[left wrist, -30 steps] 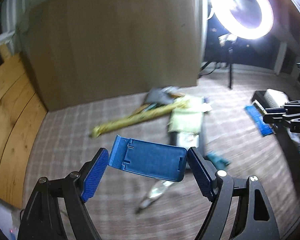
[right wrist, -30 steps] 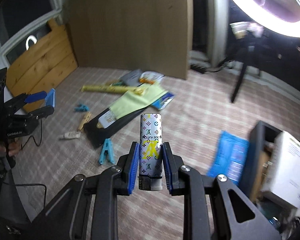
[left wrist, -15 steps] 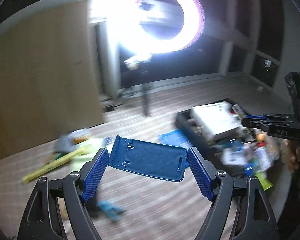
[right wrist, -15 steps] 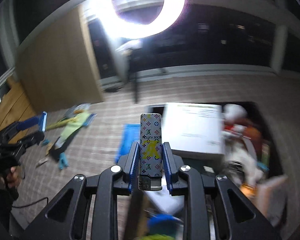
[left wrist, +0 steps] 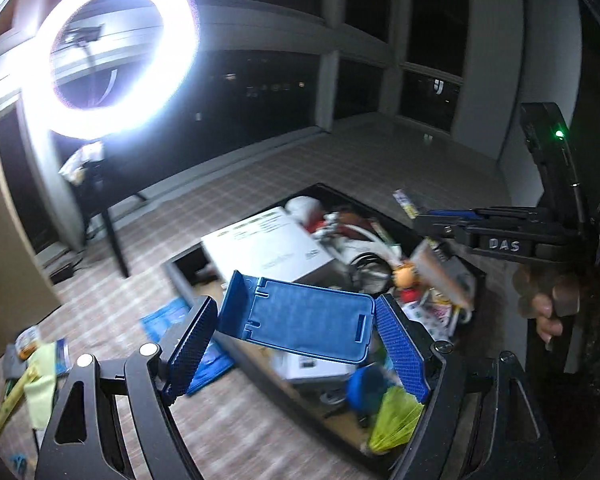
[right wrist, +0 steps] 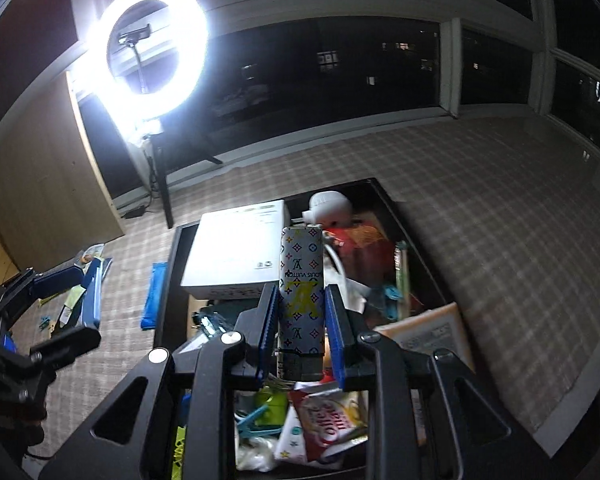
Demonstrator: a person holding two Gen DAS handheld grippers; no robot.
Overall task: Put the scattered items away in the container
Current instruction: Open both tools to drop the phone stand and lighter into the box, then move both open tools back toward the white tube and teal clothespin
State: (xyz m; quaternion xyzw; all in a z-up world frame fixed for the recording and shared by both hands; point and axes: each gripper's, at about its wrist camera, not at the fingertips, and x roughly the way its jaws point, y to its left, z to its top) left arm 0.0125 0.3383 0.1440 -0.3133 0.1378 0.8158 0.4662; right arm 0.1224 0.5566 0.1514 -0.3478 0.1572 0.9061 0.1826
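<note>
My left gripper (left wrist: 296, 340) is shut on a flat blue plastic stand (left wrist: 300, 318) and holds it above the near left part of the black container (left wrist: 180, 276). My right gripper (right wrist: 302, 322) is shut on a white patterned lighter (right wrist: 301, 280), upright, over the middle of the same container (right wrist: 420, 256). The container is full of items, among them a white box (right wrist: 236, 252). The right gripper also shows in the left wrist view (left wrist: 472, 230), and the left gripper in the right wrist view (right wrist: 60, 300).
A bright ring light on a stand (right wrist: 152, 56) stands behind the container. Loose items lie on the checked carpet to the left: a blue packet (right wrist: 154, 294), a yellow cloth (left wrist: 42, 380) and a yellow ruler (left wrist: 8, 406). A wooden panel (right wrist: 40, 184) stands at the left.
Both grippers have swung right from the scattered pile on the carpet to the black container, each still holding its item. The container now fills the lower middle of both views.
</note>
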